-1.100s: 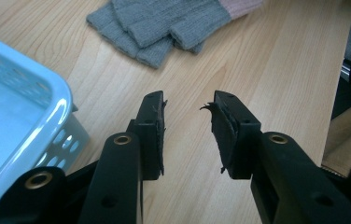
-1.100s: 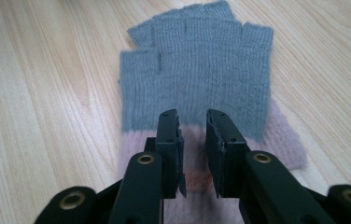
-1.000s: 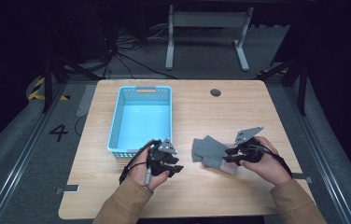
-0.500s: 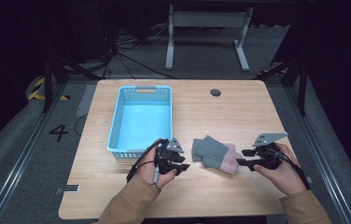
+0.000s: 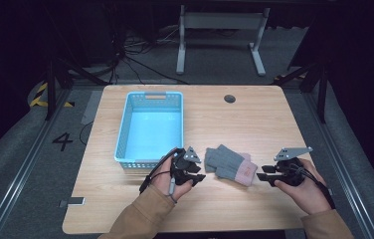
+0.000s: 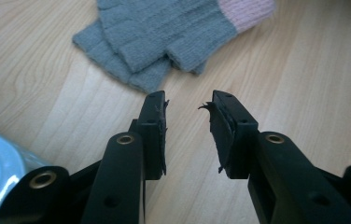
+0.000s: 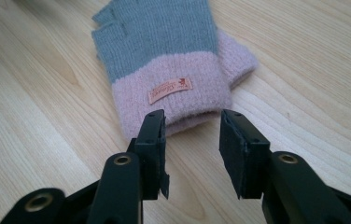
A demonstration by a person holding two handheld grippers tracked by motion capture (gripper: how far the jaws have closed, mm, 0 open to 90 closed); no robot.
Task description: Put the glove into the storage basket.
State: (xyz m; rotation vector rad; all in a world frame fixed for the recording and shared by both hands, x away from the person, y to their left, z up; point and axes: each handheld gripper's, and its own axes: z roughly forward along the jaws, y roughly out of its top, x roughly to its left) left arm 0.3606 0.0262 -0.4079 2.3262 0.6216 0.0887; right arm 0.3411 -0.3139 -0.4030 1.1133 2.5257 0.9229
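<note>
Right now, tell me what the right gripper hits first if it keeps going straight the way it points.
Most likely the pink cuff of the stacked gloves. The right gripper has open, empty jaws aimed at that cuff edge, low over the table, with nothing in between; how much gap remains is unclear.

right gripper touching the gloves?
Apart. The right gripper view shows bare table between the right gripper fingers and the pink cuff of the gloves; nothing sits between them.
</note>
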